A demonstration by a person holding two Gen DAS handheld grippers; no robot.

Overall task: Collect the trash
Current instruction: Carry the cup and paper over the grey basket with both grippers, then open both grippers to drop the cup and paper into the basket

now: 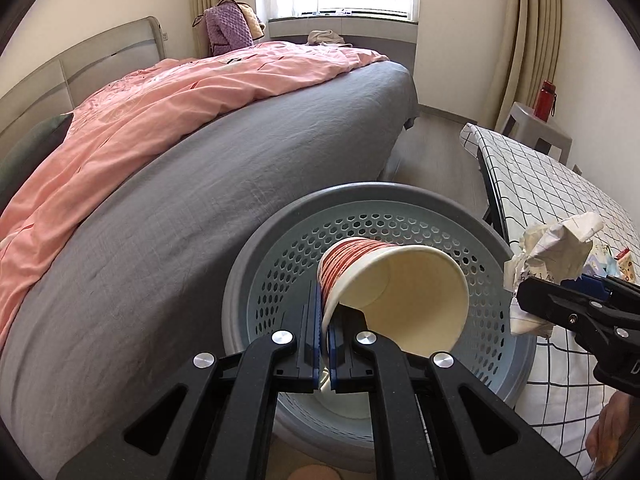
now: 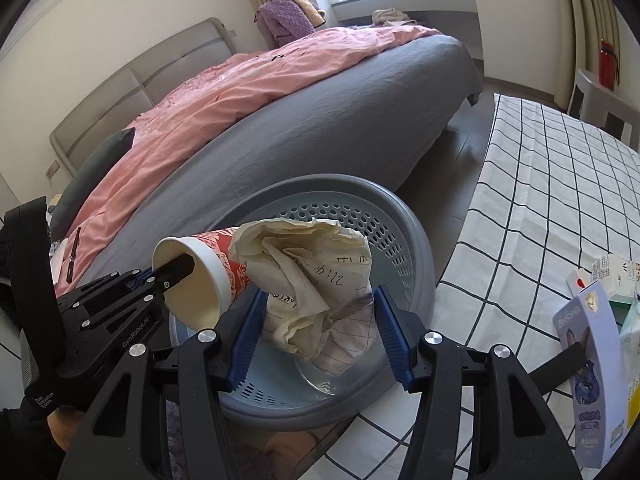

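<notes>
While left jaws pinch a paper cup [image 1: 394, 296] rim, right jaws clamp crumpled paper [image 2: 316, 284], over perforated basket [image 1: 280, 256].

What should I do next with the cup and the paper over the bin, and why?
Probably open the left gripper first: its jaws pinch the paper cup's rim, and the cup hangs over the gray bin. The right gripper holds the crumpled paper above the bin too, so release it afterward.

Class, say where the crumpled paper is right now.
The crumpled paper sits clamped in the right gripper, over the grey basket, just right of the paper cup.
</notes>
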